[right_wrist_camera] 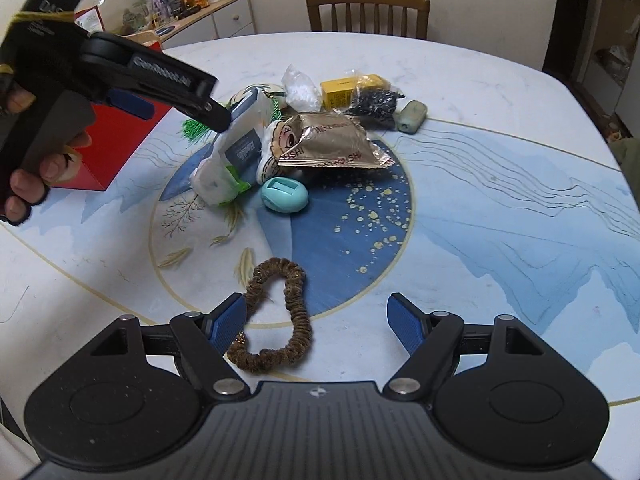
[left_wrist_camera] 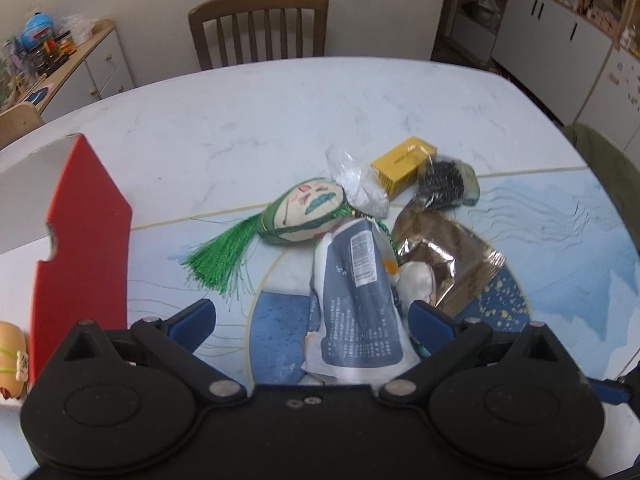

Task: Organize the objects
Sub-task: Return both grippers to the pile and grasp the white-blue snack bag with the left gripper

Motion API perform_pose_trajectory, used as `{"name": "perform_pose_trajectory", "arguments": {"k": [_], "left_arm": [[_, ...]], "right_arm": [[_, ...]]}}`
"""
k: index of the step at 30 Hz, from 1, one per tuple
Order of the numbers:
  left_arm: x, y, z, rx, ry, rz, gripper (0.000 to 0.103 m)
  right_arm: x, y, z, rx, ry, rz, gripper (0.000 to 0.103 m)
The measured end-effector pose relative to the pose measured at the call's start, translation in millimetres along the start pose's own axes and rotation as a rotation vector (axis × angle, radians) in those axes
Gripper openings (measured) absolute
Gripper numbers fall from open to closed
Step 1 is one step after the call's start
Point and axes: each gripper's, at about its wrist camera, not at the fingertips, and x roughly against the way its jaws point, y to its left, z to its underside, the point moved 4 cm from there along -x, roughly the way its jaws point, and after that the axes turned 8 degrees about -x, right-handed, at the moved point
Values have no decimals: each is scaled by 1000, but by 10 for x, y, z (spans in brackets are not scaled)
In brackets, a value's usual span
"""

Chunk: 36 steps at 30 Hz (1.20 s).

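tissue pack (left_wrist_camera: 358, 300) between left gripper (left_wrist_camera: 312, 320) fingers

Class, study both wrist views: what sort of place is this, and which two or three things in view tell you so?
Most likely a home dining room. A wooden dining chair stands at a decorated table, a sideboard by the wall is crowded with jars and toys, and white cupboards line the far side.
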Motion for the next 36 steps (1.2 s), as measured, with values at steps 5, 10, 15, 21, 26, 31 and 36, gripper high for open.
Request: {"name": "perform_pose_trajectory", "arguments": {"k": [5, 10, 15, 21, 26, 31, 36], "left_arm": [[-146, -52, -11, -38, 19, -15, 102], [-268, -47, 12, -55, 37, -32, 102], [-347, -71, 39, -76, 55, -14, 92], [-368, -120, 70, -106, 57, 3, 73], [-342, -155, 90, -130, 53, 5, 54], [-282, -157, 129, -138, 45, 17, 36], [-199, -108, 180, -122, 38, 29, 33]], "right_arm": [[-93, 27, -15, 32, 12, 19, 78], [-175, 40, -7, 57, 24, 23, 76], [-244, 61, 11, 74, 31, 24, 60], [-284, 116, 21, 91, 33, 10, 38], [-300, 159, -4, 94, 33, -6, 30], [-300, 197, 4, 94, 37, -8, 16], [-264, 194, -3, 66, 23, -7, 11]]}}
